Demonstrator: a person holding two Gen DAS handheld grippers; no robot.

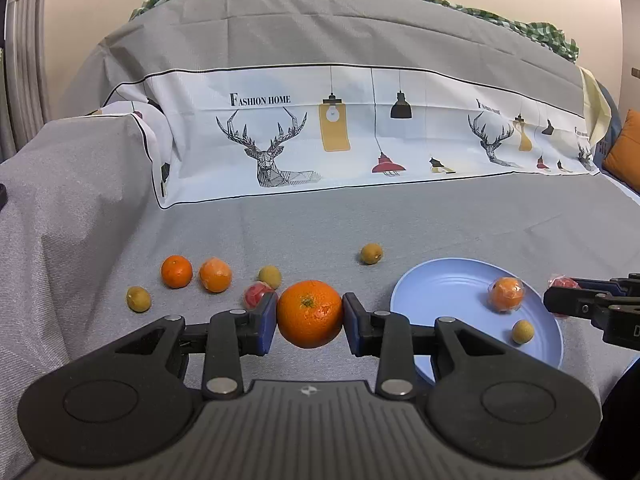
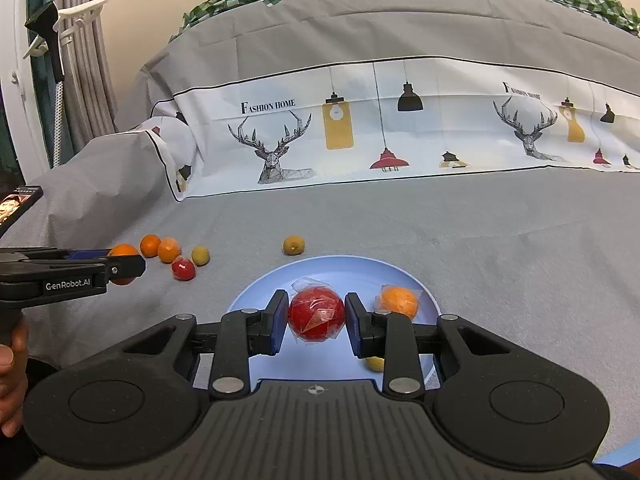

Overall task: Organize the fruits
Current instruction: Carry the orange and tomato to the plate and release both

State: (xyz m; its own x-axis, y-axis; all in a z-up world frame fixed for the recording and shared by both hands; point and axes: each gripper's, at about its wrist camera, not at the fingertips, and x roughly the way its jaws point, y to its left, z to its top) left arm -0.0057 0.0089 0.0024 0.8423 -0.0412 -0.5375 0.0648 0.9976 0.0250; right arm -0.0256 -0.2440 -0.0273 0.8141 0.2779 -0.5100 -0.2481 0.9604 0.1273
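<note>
Left gripper (image 1: 310, 314) clamps one orange (image 1: 310, 314); right gripper (image 2: 316, 316) clamps one wrapped red fruit (image 2: 316, 316) above the plate (image 2: 260, 292), which holds two fruits

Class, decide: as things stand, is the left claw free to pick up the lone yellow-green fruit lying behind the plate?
Probably not yet. The left claw is already shut on an orange, so it must release that first. The path to the fruit itself looks open.

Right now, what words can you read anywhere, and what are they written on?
"FASHION HOME": printed on the white cloth band, above the deer drawing.
"GenRobot.AI": on the left hand-held gripper, seen from the right wrist view.
The band's repeated heading further right is too blurred to read.
</note>
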